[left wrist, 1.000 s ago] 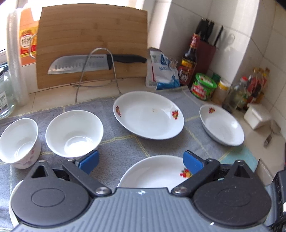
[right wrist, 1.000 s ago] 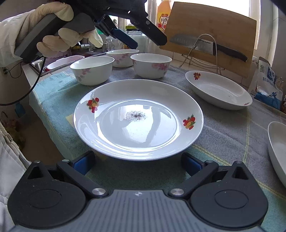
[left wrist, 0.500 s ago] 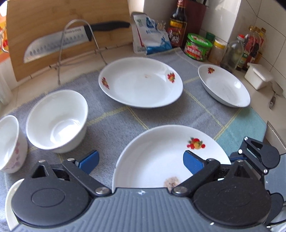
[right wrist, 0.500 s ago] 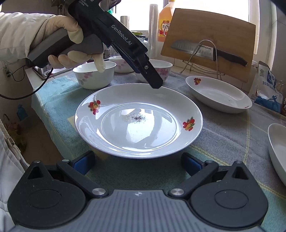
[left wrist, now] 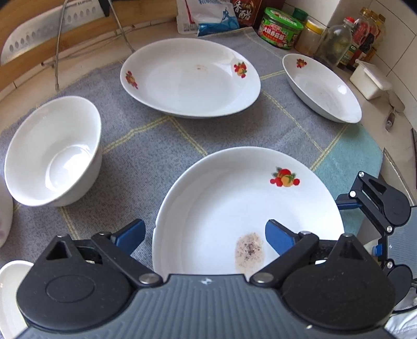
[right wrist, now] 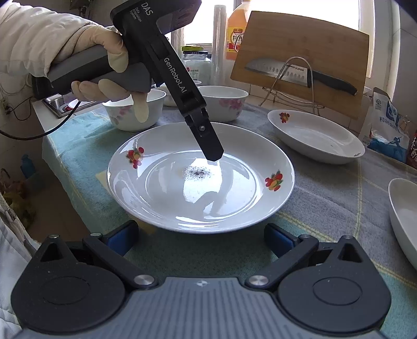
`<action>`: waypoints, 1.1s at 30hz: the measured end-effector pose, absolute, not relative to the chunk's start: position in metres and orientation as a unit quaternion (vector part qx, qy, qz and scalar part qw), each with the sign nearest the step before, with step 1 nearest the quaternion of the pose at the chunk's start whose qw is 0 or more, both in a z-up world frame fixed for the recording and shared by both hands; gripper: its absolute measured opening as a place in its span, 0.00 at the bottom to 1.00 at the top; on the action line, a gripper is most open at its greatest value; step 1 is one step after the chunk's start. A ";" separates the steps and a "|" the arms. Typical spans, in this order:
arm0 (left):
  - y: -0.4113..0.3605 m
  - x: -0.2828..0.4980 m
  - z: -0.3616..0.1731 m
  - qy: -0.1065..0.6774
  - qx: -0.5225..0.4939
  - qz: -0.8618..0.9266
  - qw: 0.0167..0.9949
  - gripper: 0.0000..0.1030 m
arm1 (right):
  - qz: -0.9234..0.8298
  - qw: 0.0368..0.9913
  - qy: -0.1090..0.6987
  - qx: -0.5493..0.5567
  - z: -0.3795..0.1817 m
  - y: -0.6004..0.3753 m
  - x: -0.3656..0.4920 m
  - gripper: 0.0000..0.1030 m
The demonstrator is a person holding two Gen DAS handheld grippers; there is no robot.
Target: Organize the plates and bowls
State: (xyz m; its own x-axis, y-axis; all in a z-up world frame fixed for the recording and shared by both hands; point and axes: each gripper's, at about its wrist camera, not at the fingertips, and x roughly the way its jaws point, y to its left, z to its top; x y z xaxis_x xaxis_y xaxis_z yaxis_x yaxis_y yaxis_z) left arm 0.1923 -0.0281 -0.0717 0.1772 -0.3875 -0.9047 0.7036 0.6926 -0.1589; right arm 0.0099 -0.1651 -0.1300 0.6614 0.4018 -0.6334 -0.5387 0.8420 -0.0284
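Note:
A white flowered plate (left wrist: 234, 203) (right wrist: 200, 177) with a dark smudge lies nearest on the grey-green cloth (left wrist: 146, 146). My left gripper (left wrist: 204, 237) (right wrist: 212, 155) points steeply down at it. Its jaws are closing astride the plate's left rim, one pad (left wrist: 130, 234) outside and the other inside, neither pressing. My right gripper (right wrist: 200, 240) (left wrist: 375, 206) stands open at the opposite rim, holding nothing. Two more plates (left wrist: 190, 78) (left wrist: 323, 88) lie farther back. White bowls (left wrist: 52, 151) (right wrist: 221, 103) (right wrist: 135, 112) stand to the left.
A bamboo cutting board (right wrist: 299, 52) with a knife (right wrist: 299, 74) leans on a wire rack at the back. Jars, sauce bottles (left wrist: 281, 31) and a white-blue bag (left wrist: 208, 18) line the tiled wall. The counter edge (right wrist: 65, 167) drops off beside the bowls.
The left gripper has tipped downward and sunk onto the near plate, its jaws narrowing a little. The right gripper has stayed where it was.

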 end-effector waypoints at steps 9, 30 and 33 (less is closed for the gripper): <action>-0.027 0.199 -0.072 0.542 0.157 -0.376 0.735 0.84 | 0.245 0.910 0.318 -0.104 -0.131 -0.159 0.010 1.00; -0.034 0.204 -0.075 0.550 0.195 -0.448 0.677 0.78 | 0.213 0.911 0.334 -0.115 -0.126 -0.145 0.011 1.00; -0.034 0.205 -0.075 0.550 0.194 -0.450 0.676 0.78 | 0.210 0.910 0.339 -0.116 -0.125 -0.144 0.012 1.00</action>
State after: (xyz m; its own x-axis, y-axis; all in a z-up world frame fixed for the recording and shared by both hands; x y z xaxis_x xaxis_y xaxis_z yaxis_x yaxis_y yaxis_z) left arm 0.2048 -0.0342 -0.0754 -0.0112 -0.3948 -0.9187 0.8219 0.5196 -0.2333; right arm 0.0118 -0.1444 -0.1252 0.6816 0.3042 -0.6655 -0.4610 0.8848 -0.0676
